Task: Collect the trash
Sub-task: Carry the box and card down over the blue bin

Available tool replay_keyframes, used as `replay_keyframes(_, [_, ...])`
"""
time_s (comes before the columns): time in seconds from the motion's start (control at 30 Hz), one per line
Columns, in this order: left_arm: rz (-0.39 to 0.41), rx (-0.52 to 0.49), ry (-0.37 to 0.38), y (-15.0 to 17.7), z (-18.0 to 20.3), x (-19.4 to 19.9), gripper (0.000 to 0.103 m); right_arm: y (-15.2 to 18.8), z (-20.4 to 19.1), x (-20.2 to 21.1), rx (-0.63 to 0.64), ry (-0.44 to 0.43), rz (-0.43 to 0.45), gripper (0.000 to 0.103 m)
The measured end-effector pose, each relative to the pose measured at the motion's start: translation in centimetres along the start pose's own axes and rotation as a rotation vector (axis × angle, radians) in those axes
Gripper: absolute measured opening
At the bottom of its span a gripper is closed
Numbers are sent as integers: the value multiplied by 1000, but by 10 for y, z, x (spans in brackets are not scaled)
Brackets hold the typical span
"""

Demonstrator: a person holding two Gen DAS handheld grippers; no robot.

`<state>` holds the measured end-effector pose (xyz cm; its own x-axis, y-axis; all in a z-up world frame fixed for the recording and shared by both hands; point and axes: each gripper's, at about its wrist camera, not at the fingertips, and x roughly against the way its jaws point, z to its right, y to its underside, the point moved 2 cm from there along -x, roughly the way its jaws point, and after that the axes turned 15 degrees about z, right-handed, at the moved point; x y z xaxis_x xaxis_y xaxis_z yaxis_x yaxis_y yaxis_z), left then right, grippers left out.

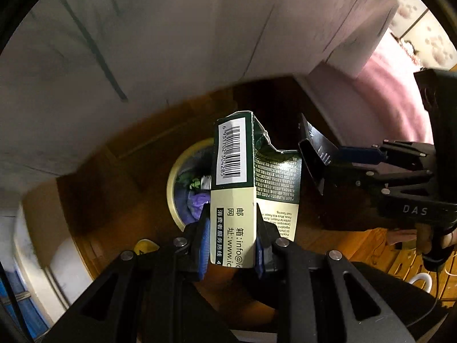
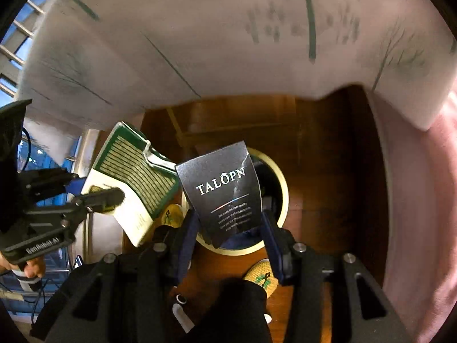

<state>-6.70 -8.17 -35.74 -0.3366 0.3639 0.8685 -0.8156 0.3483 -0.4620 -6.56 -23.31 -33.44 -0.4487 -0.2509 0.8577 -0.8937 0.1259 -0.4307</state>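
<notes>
A torn green and cream carton (image 1: 242, 177) is pinched upright in the left gripper (image 1: 231, 240), held above a round cream-rimmed bin (image 1: 174, 188) on the wooden floor (image 1: 94, 188). The right gripper (image 2: 228, 243) clamps a black TALOPN packet (image 2: 225, 191) over the same bin. Purple and green scraps already lie inside. Judged from this, collecting is nearly finished; both pieces remain to be dropped

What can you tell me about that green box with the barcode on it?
The green box is a cardboard carton, dark green and cream, with a white barcode panel and dense printed text. Its top end is torn open and ragged. The left hand-held gripper clamps its lower end, holding it roughly upright in the air above the round trash bin on the wooden floor.
</notes>
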Motion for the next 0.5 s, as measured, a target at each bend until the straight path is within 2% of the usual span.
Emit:
replay_keyframes(0.2, [-69, -7, 6, 26, -1, -57, 23, 11, 9, -47, 16, 15, -41, 48])
replay_keyframes(0.4, [-81, -30, 8, 28, -7, -79, 23, 21, 10, -75, 38, 29, -56, 55])
replay_keyframes(0.47, [-67, -32, 0, 30, -9, -77, 25, 24, 11, -80, 32, 26, -54, 59])
replay_keyframes(0.5, [-62, -30, 1, 30, -6, -79, 31, 27, 12, -84, 25, 22, -54, 59])
